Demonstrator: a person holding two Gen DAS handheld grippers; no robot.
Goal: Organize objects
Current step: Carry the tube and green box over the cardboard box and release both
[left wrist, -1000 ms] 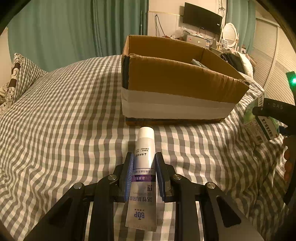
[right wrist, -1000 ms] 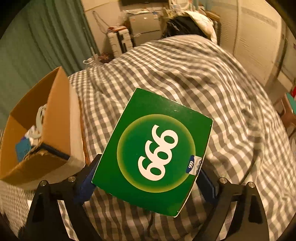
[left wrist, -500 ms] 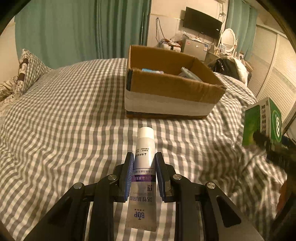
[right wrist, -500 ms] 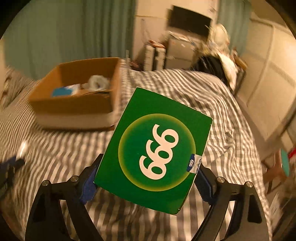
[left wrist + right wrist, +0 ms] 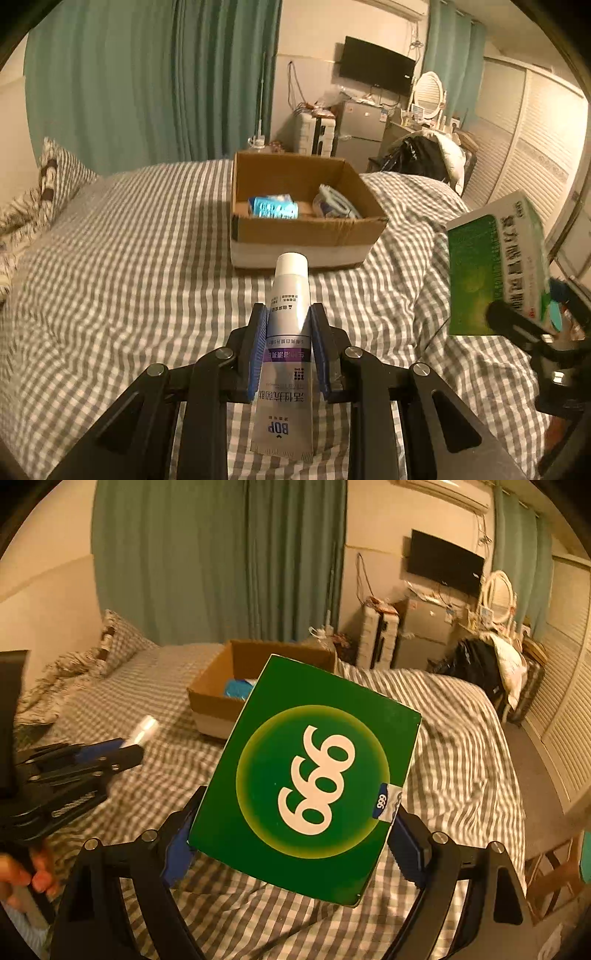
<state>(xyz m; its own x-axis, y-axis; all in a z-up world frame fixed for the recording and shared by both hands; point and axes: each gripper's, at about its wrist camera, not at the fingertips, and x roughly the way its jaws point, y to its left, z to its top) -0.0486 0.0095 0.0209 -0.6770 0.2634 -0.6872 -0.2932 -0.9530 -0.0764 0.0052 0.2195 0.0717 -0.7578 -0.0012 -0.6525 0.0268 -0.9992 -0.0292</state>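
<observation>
My left gripper (image 5: 289,325) is shut on a silver BOP tube (image 5: 286,354) with a white cap, held above the bed; it shows at the left of the right wrist view (image 5: 122,747). My right gripper (image 5: 291,834) is shut on a green 999 box (image 5: 310,775), which also shows at the right of the left wrist view (image 5: 495,269). An open cardboard box (image 5: 303,236) sits on the bed ahead of both grippers, holding a blue packet (image 5: 273,208) and a clear bag (image 5: 334,203). The green box hides part of it in the right wrist view (image 5: 214,694).
The bed has a grey checked cover (image 5: 129,277). Pillows (image 5: 37,195) lie at the left. Behind the bed are teal curtains (image 5: 166,81), a wall TV (image 5: 376,68), a cluttered desk and a dark heap of clothes (image 5: 424,155). Louvred wardrobe doors (image 5: 535,147) stand at the right.
Both grippers have pulled back and risen with their loads. The cardboard box now looks farther off and its inside shows. The right view has swung left toward it.
</observation>
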